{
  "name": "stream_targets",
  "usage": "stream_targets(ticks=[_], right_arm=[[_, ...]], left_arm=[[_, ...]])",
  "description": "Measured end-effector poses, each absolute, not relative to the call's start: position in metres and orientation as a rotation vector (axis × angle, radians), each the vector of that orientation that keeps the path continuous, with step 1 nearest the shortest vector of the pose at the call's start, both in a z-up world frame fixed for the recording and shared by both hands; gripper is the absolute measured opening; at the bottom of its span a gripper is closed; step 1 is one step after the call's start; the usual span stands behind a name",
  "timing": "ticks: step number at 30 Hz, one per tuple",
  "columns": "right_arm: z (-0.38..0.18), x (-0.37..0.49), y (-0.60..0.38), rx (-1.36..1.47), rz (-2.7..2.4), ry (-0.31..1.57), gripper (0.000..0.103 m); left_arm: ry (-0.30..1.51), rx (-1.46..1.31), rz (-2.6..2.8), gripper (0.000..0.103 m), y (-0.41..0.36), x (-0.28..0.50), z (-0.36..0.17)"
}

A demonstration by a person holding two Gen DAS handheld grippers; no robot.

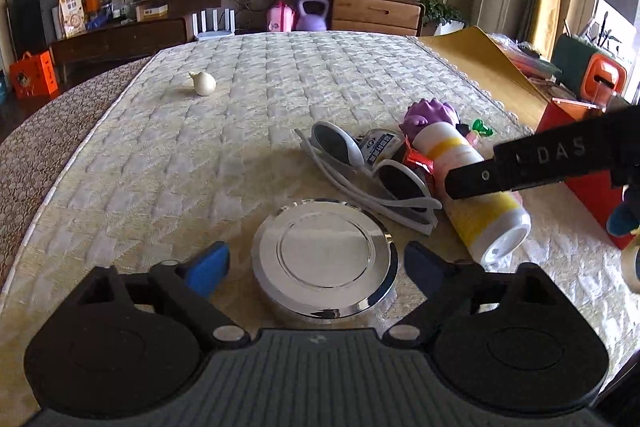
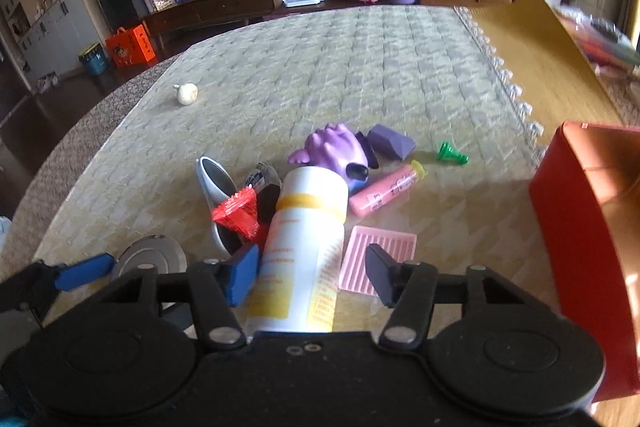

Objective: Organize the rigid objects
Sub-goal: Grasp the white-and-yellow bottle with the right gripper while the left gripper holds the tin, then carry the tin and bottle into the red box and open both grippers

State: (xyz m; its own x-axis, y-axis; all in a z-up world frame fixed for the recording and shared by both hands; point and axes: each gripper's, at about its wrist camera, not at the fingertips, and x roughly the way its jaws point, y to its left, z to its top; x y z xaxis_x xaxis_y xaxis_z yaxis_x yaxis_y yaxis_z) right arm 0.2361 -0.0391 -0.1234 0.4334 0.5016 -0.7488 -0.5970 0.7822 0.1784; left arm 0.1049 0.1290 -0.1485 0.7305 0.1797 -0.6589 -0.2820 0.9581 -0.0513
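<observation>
My left gripper [image 1: 316,267] is open, its blue pads on either side of a round silver tin [image 1: 324,259] on the quilted table without touching it. My right gripper [image 2: 312,273] is open around a white and yellow bottle [image 2: 300,251] that lies on its side; the bottle also shows in the left wrist view [image 1: 472,187]. Beside the bottle lie white sunglasses [image 1: 360,163], a red crinkled piece [image 2: 238,213], a purple toy [image 2: 336,151], a pink tube [image 2: 384,193], a pink ridged card [image 2: 378,255], a purple block [image 2: 390,141] and a green piece [image 2: 452,153].
A red box [image 2: 592,255] stands open at the right of the table. A small cream bulb-shaped thing [image 1: 205,83] lies alone at the far left. A yellow mat [image 1: 480,67] covers the far right. Shelves and a cabinet stand behind the table.
</observation>
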Motion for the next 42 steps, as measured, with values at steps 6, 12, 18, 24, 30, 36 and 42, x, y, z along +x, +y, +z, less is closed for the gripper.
stream_targets(ticks=[6,12,18,24,30,36,42], right_arm=[[-0.129,0.239,-0.036,-0.098,0.684,0.917,0.049],[-0.126,0.236,-0.036,-0.105,0.681,0.912,0.045],[-0.119,0.228,-0.045,-0.096,0.663,0.896,0.045],[-0.110,0.212,-0.056,-0.082,0.673,0.874,0.044],[-0.098,0.198,-0.073,-0.048,0.676,0.843,0.044],[-0.082,0.190,-0.095,-0.027,0.666,0.800,0.044],[-0.064,0.191,-0.124,0.013,0.635,0.743,0.044]], left_arm=[[0.711,-0.094,0.247,0.080,0.122,0.107,-0.153],[0.698,-0.058,0.250,0.077,0.118,0.106,-0.154],[0.700,-0.074,0.265,0.077,0.120,0.103,-0.152],[0.690,-0.094,0.267,0.077,0.118,0.095,-0.142],[0.685,-0.111,0.265,0.077,0.113,0.089,-0.128],[0.680,-0.125,0.237,0.077,0.101,0.089,-0.109],[0.650,-0.110,0.190,0.077,0.081,0.097,-0.075]])
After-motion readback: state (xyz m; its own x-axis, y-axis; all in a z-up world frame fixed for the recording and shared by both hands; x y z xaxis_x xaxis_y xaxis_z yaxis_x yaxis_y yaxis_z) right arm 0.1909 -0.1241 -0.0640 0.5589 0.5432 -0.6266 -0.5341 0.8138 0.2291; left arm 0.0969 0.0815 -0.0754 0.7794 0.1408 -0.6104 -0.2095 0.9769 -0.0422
